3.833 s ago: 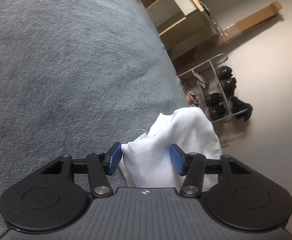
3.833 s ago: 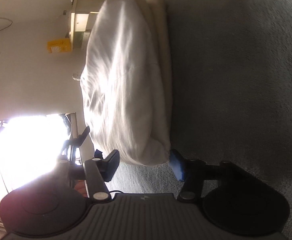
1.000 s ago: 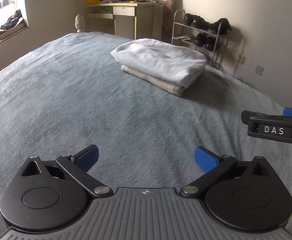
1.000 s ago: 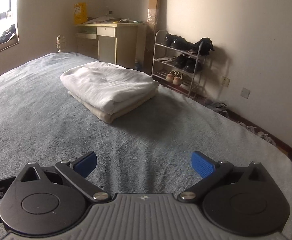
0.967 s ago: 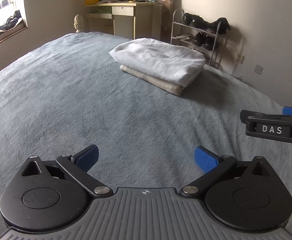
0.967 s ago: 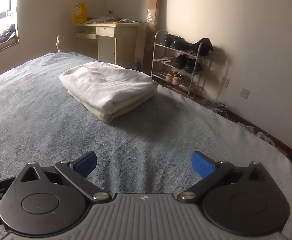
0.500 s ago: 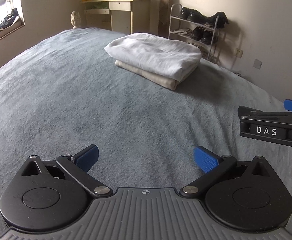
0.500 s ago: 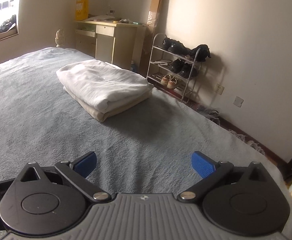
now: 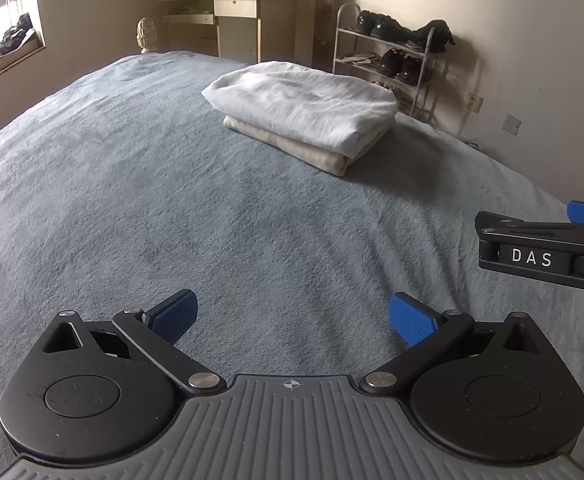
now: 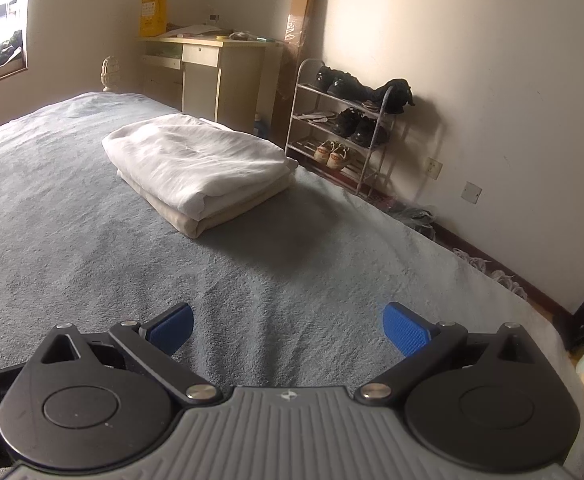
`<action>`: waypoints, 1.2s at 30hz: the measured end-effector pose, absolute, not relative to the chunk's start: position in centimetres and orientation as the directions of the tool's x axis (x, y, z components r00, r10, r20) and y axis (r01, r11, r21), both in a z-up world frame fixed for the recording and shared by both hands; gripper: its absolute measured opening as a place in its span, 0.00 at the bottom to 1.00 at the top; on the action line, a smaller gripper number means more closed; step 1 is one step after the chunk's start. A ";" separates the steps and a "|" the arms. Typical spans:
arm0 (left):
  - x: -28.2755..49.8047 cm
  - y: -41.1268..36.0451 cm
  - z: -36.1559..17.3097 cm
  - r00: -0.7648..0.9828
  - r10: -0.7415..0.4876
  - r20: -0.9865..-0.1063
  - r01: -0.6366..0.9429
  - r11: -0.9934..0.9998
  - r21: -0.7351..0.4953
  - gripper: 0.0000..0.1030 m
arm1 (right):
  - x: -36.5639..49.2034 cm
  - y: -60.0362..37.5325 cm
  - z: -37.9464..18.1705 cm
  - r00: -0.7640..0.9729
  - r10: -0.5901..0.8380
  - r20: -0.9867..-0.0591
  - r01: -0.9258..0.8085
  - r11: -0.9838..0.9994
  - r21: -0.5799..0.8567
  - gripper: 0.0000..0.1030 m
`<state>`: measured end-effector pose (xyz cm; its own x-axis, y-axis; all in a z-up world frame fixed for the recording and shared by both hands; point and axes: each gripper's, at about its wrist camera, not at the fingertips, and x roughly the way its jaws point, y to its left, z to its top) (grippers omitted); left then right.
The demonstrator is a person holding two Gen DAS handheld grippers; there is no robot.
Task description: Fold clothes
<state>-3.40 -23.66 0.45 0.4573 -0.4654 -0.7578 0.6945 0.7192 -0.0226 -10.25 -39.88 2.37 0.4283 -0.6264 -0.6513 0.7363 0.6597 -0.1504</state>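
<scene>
Both tongs, left (image 9: 292,316) and right (image 10: 288,326), gape empty, folded clothes (image 9: 303,108) well ahead.

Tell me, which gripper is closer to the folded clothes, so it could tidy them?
Neither clearly. The left gripper and right gripper are both open, empty, equally far from the folded white garment atop the folded beige garment.
</scene>
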 end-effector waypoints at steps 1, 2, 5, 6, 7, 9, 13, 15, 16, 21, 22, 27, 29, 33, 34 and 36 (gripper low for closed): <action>-3.5 -23.7 0.4 0.458 -0.465 -0.758 0.694 0.719 -0.022 1.00 | -10.3 -39.9 2.4 0.428 -0.627 -0.650 0.736 0.660 -0.152 1.00; -3.5 -23.7 0.5 0.457 -0.464 -0.758 0.695 0.719 -0.021 1.00 | -10.3 -39.8 2.4 0.428 -0.628 -0.650 0.736 0.660 -0.153 1.00; -3.6 -23.6 0.5 0.455 -0.466 -0.759 0.695 0.719 -0.024 1.00 | -10.3 -39.7 2.4 0.428 -0.631 -0.647 0.735 0.660 -0.158 1.00; -3.5 -23.6 0.5 0.454 -0.466 -0.759 0.694 0.719 -0.026 1.00 | -10.3 -39.7 2.4 0.428 -0.632 -0.646 0.735 0.660 -0.159 1.00; -3.5 -23.6 0.5 0.453 -0.466 -0.760 0.694 0.719 -0.028 1.00 | -10.3 -39.7 2.5 0.427 -0.633 -0.645 0.735 0.659 -0.160 1.00; -3.4 -23.6 0.6 0.449 -0.466 -0.762 0.692 0.721 -0.033 1.00 | -10.2 -39.8 2.5 0.427 -0.635 -0.644 0.735 0.659 -0.162 1.00; -3.4 -23.6 0.5 0.447 -0.464 -0.765 0.691 0.722 -0.034 1.00 | -10.3 -39.8 2.5 0.426 -0.636 -0.643 0.735 0.658 -0.163 1.00; -3.5 -23.6 0.5 0.447 -0.464 -0.765 0.691 0.722 -0.033 1.00 | -10.3 -39.9 2.6 0.426 -0.636 -0.643 0.736 0.657 -0.163 1.00; -3.5 -23.6 0.5 0.447 -0.463 -0.765 0.691 0.722 -0.033 1.00 | -10.4 -39.9 2.6 0.425 -0.637 -0.643 0.736 0.657 -0.163 1.00; -3.5 -23.7 0.5 0.446 -0.462 -0.766 0.692 0.721 -0.033 1.00 | -10.4 -39.9 2.7 0.424 -0.639 -0.642 0.737 0.656 -0.165 1.00; -3.5 -23.7 0.5 0.446 -0.462 -0.767 0.692 0.721 -0.032 1.00 | -10.4 -39.9 2.7 0.425 -0.639 -0.641 0.736 0.656 -0.166 1.00; -3.6 -23.7 0.5 0.444 -0.462 -0.768 0.693 0.720 -0.033 1.00 | -10.3 -39.9 2.7 0.423 -0.639 -0.642 0.737 0.655 -0.167 1.00; -3.6 -23.7 0.5 0.442 -0.461 -0.770 0.693 0.721 -0.033 1.00 | -10.4 -39.8 2.7 0.422 -0.639 -0.643 0.737 0.655 -0.167 1.00; -3.6 -23.7 0.5 0.440 -0.460 -0.772 0.692 0.721 -0.036 1.00 | -10.3 -39.9 2.6 0.419 -0.638 -0.646 0.737 0.655 -0.168 1.00; -3.6 -23.7 0.5 0.439 -0.460 -0.772 0.692 0.721 -0.036 1.00 | -10.4 -39.9 2.6 0.418 -0.638 -0.647 0.737 0.655 -0.169 1.00; -3.6 -23.7 0.5 0.440 -0.459 -0.772 0.693 0.720 -0.034 1.00 | -10.4 -39.9 2.6 0.419 -0.638 -0.646 0.737 0.654 -0.169 1.00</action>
<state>-3.65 -23.72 0.49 0.4396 -0.4594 -0.7719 0.6927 0.7204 -0.0342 -10.37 -39.87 2.64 0.4187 -0.6385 -0.6457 0.7374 0.6541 -0.1685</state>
